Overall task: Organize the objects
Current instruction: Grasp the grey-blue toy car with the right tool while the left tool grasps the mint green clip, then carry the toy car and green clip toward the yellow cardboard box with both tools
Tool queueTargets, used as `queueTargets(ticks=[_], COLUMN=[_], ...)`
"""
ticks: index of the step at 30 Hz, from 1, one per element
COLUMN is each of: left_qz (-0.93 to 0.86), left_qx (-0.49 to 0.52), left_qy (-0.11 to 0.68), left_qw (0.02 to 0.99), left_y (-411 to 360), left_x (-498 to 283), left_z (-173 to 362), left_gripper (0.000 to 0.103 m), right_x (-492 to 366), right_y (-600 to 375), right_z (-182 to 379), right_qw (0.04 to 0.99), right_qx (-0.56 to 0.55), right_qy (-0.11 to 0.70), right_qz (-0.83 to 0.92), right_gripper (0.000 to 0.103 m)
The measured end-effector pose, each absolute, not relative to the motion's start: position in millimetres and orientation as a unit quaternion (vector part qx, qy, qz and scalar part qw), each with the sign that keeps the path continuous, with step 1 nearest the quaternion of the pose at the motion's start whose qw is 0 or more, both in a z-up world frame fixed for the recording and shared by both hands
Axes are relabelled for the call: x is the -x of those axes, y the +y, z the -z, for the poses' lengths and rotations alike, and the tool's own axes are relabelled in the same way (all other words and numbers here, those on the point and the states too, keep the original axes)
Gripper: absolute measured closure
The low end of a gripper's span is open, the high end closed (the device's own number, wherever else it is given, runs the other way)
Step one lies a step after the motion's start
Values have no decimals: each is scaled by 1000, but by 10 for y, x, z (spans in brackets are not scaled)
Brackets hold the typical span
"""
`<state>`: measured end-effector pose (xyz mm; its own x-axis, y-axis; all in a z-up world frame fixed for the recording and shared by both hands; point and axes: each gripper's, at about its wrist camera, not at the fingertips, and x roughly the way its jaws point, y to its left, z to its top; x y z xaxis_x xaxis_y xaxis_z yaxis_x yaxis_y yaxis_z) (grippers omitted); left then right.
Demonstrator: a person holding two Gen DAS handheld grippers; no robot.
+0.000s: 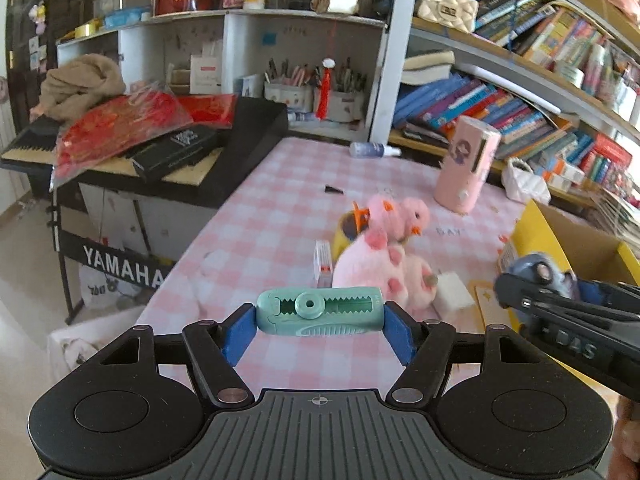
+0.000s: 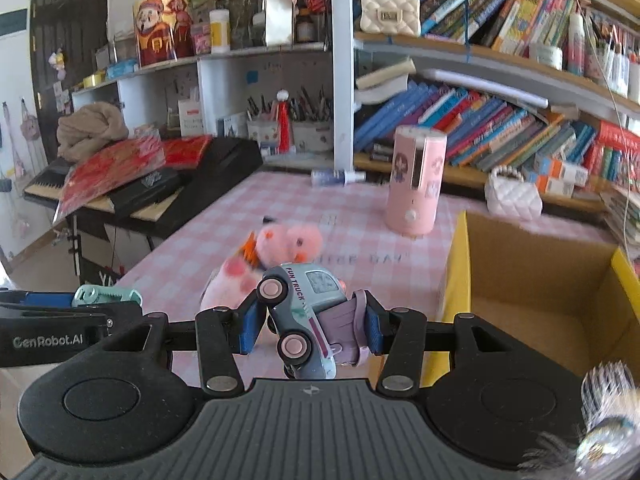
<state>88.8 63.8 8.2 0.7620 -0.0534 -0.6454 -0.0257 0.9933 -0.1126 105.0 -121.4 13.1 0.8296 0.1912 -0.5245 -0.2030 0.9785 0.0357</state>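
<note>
A Yamaha keyboard (image 1: 120,272) stands left of the bench, loaded with red foil packets (image 1: 116,128), a black box (image 1: 176,152) and a beige scarf (image 1: 80,84). At the far side, white cubbies (image 1: 248,40) hold pencil cups (image 1: 288,94) and a red tassel (image 1: 325,92). To the right, bookshelves (image 2: 480,128) carry slanting books, with a cream quilted handbag (image 2: 390,10) above.

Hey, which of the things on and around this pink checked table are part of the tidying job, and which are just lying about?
Job: teal tool, toy truck, cardboard box, pink plush.
Lying about: keyboard, bookshelf books, pink cylinder.
</note>
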Motion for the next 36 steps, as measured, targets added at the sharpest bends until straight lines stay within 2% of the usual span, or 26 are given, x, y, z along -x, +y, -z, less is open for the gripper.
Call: queueTargets(ticks=[17,36], left_qz=[61,154], left_qx=[51,3], left_qy=[373,381], left_qw=[924,912], left_y=[790,496], left_x=[-183,235], left_z=[32,101], left_gripper=[35,35], right_x=[-224,493], right_y=[-1000,-1241], right_z=[11,137], right_qw=[943,939], right_qx=[-17,-60], right_qy=[324,338], right_qz=[-69,12], right_gripper=[56,56])
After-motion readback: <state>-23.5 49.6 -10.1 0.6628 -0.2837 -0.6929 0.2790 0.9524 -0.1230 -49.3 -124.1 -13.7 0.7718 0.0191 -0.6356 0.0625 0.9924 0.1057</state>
